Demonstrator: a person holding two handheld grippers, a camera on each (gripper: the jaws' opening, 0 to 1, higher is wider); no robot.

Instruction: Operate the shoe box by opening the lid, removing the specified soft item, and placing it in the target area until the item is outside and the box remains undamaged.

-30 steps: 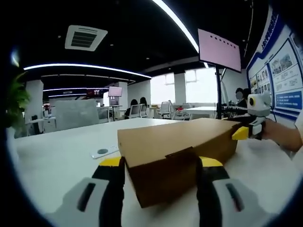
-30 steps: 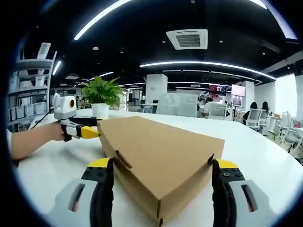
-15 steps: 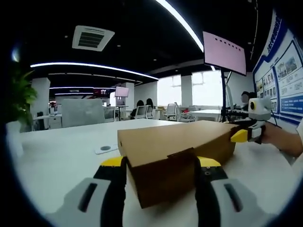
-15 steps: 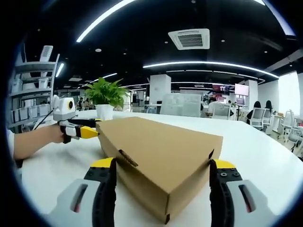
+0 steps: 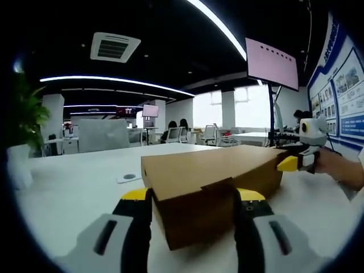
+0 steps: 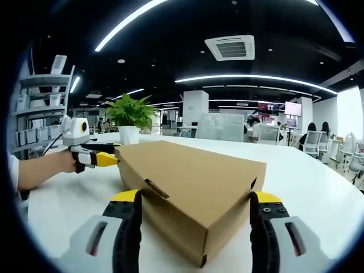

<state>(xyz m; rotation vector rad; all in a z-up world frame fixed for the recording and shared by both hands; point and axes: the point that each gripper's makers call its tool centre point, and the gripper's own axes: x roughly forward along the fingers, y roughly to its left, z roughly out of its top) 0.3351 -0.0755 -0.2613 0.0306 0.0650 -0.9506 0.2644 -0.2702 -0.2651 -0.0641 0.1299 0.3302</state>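
Shoe box, lid closed, held at both ends on a white tabletop.

Left claw: jaws spread, flanking one short end of the shoe box, the tuck flap edge between them. Right claw: jaws likewise spread, bracketing the opposite end at a near corner edge. Contact with the cardboard cannot be told at either claw. Tabletop lies bare left of the left claw, bar a small flat card; potted plant stands well beyond the right claw.
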